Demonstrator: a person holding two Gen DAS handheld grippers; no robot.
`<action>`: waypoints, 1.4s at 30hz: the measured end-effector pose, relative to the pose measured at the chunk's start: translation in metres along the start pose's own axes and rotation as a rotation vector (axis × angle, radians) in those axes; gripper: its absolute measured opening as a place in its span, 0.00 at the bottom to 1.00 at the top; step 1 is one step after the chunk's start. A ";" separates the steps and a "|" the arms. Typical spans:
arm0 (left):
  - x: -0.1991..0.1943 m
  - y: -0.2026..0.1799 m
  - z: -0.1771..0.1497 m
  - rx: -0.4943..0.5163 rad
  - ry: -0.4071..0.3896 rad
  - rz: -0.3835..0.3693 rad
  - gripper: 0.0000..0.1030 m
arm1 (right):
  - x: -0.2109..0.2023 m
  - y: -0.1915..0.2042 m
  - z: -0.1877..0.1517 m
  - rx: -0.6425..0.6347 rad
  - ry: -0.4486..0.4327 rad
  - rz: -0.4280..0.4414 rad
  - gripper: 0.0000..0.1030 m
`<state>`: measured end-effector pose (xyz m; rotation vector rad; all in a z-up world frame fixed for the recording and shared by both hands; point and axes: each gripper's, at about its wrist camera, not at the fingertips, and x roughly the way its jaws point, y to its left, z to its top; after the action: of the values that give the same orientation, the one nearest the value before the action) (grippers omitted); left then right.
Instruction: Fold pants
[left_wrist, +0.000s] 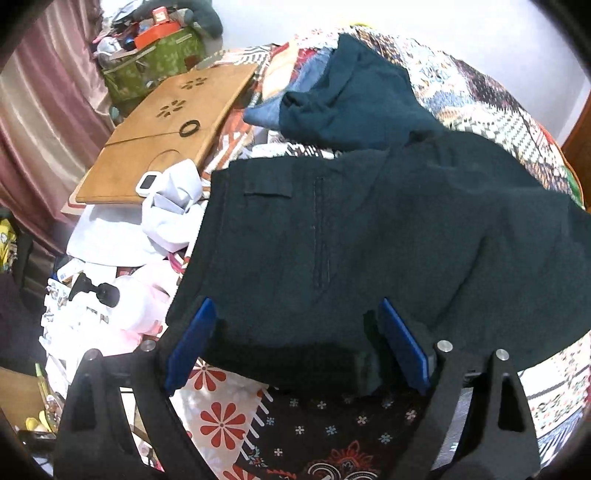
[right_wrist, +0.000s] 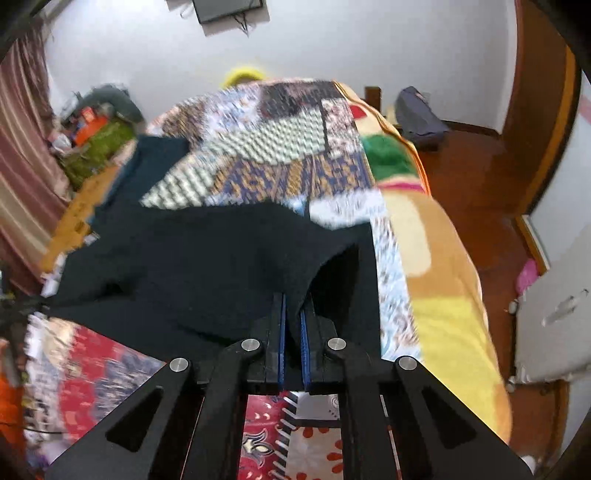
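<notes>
Meanwhile, dark teal cloth pants (left_wrist: 369, 240) are spread on a patchwork patterned bedspread (left_wrist: 498, 122). Beside them are crowded a tan wooden lap board (left_wrist: 166, 129), crumpled white cloth (left_wrist: 166, 218) and a green leaf-print bag (left_wrist: 155, 62). No writing can be read. The left gripper (left_wrist: 295, 343) is held wide over the waistband; the right gripper (right_wrist: 292, 332) is clamped on pants fabric.

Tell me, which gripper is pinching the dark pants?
The right gripper: its blue pads are squeezed shut on a fold of the pants. The left gripper stands wide open over the cloth, pinching nothing.
</notes>
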<state>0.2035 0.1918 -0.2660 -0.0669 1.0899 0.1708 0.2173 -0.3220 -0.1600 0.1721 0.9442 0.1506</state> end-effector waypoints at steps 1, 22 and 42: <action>-0.002 0.000 0.001 -0.006 -0.004 0.001 0.88 | -0.004 -0.003 0.006 -0.006 -0.012 -0.012 0.06; -0.028 -0.024 0.027 -0.013 -0.057 0.103 0.88 | 0.026 -0.062 -0.025 0.038 0.047 0.000 0.34; -0.002 -0.132 0.036 0.243 -0.086 0.149 0.88 | 0.086 -0.064 0.011 0.076 -0.003 0.152 0.10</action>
<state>0.2566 0.0664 -0.2518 0.2380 1.0226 0.1722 0.2795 -0.3682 -0.2347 0.3140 0.9346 0.2546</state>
